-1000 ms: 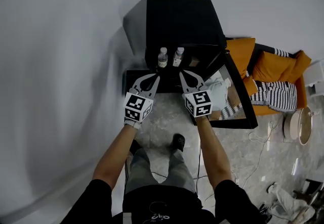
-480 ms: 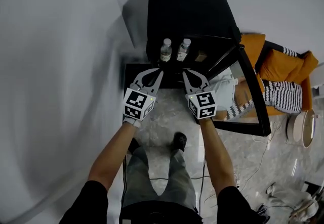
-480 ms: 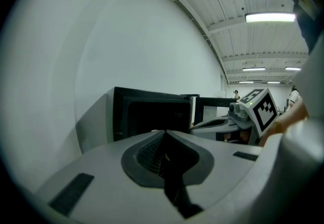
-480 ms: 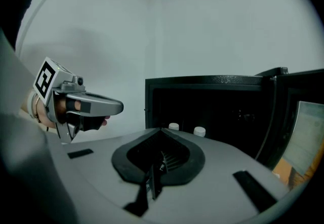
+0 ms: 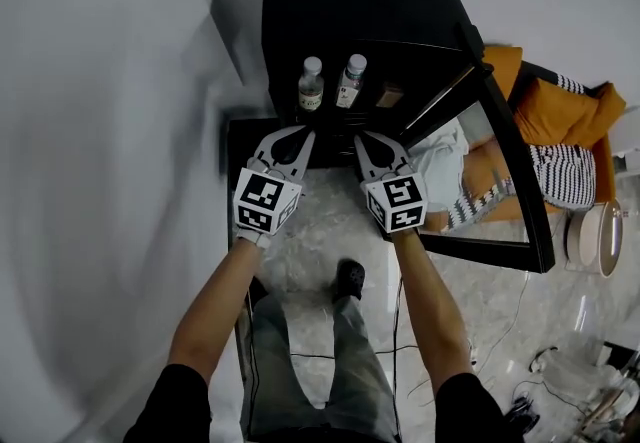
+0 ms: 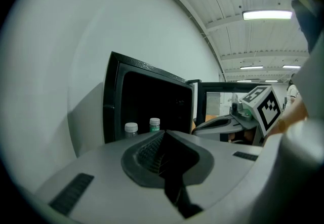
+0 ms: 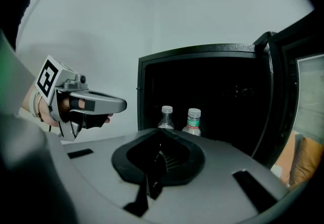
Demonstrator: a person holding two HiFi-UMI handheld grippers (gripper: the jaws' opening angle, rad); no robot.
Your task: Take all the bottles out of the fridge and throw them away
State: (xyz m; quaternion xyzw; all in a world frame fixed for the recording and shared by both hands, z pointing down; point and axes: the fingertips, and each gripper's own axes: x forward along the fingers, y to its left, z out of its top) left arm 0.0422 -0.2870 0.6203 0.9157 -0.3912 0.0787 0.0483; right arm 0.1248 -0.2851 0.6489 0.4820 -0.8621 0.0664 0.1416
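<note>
A black fridge stands with its door swung wide to the right. Inside, two clear bottles stand upright side by side: the left bottle with a white cap, and the right bottle with a green and red label. Both of my grippers hover just short of the fridge opening, apart from the bottles. My left gripper is shut and empty, in line with the left bottle. My right gripper is shut and empty too, below the right bottle.
The glass fridge door juts out on the right, close to my right gripper. Beyond it lies an orange couch with a striped cloth. A white wall fills the left. Cables trail over the marble floor.
The fridge and bottles have grown larger and shifted left in the head view. Both grippers stay side by side in front of the opening, still shut.
</note>
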